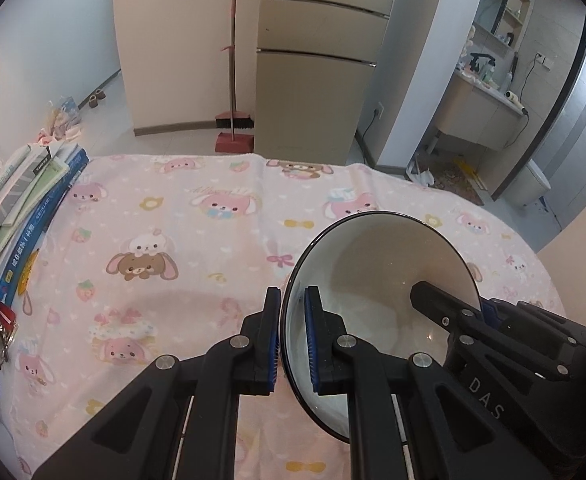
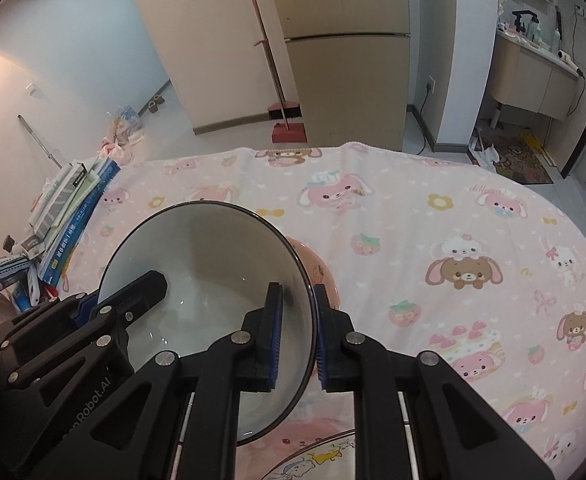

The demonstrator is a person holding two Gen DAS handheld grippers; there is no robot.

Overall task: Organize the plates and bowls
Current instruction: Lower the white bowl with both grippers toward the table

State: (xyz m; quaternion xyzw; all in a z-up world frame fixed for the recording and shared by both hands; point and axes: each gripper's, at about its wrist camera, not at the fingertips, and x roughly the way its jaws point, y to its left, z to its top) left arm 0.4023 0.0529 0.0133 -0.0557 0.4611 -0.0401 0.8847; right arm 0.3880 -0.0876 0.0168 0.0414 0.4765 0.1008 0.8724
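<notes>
A bowl, white inside with a thin dark rim, hangs tilted just above the pink cartoon tablecloth. Both grippers hold it. My left gripper is shut on the bowl's left rim, one finger inside and one outside. My right gripper is shut on the opposite rim of the bowl. Each view also shows the other gripper: the right gripper at the bowl's right edge, the left gripper at its left edge. A pink outer wall shows past the rim.
A plate with a cartoon print lies below the bowl at the near edge. A leaning stack of books and small clutter fill the table's left side. Beyond the far table edge stand a fridge and a red broom with dustpan.
</notes>
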